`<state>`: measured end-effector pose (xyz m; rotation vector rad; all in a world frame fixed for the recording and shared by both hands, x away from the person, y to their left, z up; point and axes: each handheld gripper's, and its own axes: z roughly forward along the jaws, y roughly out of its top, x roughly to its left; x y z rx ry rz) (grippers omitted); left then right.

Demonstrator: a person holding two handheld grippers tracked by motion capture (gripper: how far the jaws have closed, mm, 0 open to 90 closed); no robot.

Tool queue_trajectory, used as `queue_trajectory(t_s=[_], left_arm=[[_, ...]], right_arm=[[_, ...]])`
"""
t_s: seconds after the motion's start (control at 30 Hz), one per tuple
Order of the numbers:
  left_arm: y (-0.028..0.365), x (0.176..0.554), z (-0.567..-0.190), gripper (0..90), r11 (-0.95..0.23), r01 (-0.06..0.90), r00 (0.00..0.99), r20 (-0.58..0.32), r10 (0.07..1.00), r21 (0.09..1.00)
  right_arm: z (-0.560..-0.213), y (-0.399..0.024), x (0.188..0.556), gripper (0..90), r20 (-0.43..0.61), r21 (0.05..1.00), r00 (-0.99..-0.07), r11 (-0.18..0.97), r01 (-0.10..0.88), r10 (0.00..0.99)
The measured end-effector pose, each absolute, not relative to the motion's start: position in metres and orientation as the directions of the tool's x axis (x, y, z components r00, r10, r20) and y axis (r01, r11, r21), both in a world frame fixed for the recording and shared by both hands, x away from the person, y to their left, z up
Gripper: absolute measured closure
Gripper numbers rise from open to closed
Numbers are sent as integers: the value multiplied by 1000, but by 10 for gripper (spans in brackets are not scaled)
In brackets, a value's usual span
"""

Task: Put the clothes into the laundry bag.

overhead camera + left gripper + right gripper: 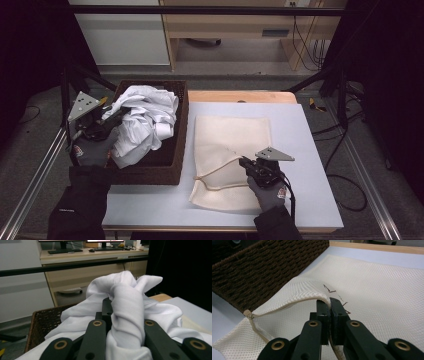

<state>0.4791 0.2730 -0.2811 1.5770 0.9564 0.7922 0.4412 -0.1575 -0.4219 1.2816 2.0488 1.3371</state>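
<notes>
L hand-held gripper (116, 116) clamps white cloth (142, 122) | R hand-held gripper (243, 161) pinches mesh bag (232, 145) edge

Three cameras: one fixed overhead, one riding on each gripper.

The high view looks forward and down from the person's side, taking in the whole table (310, 150) from well back. The left gripper view sits very close behind its jaws, facing level over the wicker basket (42, 322) toward a desk at 12 o'clock. The right gripper view, equally close, faces down along the mesh bag (374, 290), with the same basket at its 10 o'clock; basket and bag also appear in the high view.
</notes>
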Motion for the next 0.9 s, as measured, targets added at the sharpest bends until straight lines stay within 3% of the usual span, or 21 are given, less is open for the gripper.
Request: queue_trajectory(t_s=[0.5,0.9], left_arm=[[265,455,-249,802,-41,95,535,-16,845,995],[228,430,-231,801,-68,61,665,10,747,996]], right_arm=[[-423,-157,445,873,170,862,-505,120,492,846],[-422,-160,463,872,199,863,-483,81,499,852]])
